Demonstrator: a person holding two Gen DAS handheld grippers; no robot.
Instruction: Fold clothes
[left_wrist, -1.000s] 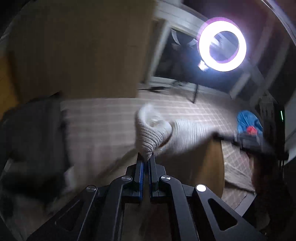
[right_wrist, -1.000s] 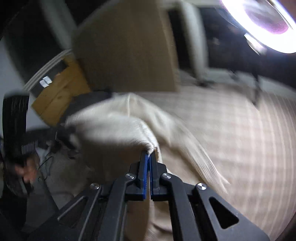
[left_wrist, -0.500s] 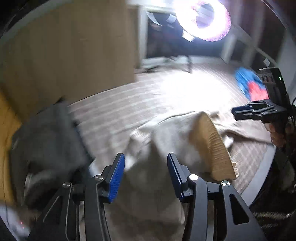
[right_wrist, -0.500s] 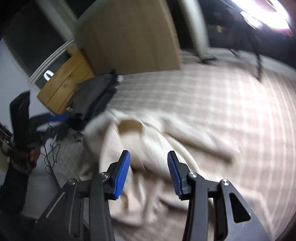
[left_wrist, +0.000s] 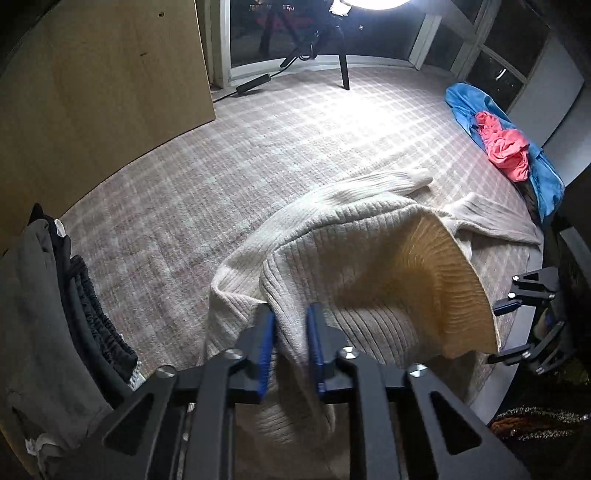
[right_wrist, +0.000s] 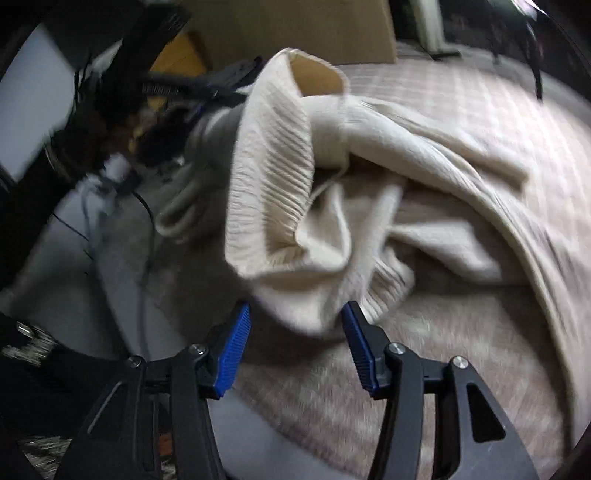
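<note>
- Left wrist view, far left of the left gripper (left_wrist: 290, 325): a stack of dark grey clothes (left_wrist: 40, 314) lies on the plaid cover (left_wrist: 177, 206), with black ribbed fabric along its near edge.
- Above and left of that gripper: a tall wooden panel (left_wrist: 99, 74) stands at the cover's far edge.
- Left gripper: the blue-padded fingers (left_wrist: 266, 343) are partly closed, with a narrow gap between them. A fold of the cream ribbed sweater (left_wrist: 354, 266) passes between the pads. Whether the pads press the knit cannot be told.
- Ahead and right of the left gripper: the sweater is bunched up on the cover, its ribbed hem flared upward so the inner side shows. One sleeve stretches away toward the far right.
- Far right, beyond the sweater: a blue garment (left_wrist: 543, 173) with a pink garment (left_wrist: 502, 144) on top, near the cover's edge.
- Right edge of the left view: the right gripper (left_wrist: 517, 328) shows, spread wide.
- Right wrist view (blurred): the right gripper (right_wrist: 295, 332) is wide open and grips nothing. A hanging lobe of the sweater (right_wrist: 280, 192) sits just ahead, between the fingertips and apart from the left pad (right_wrist: 232, 350); contact with the right pad cannot be told.
- Right of that gripper: the remaining sweater lies crumpled across the cover (right_wrist: 461, 354).
</note>
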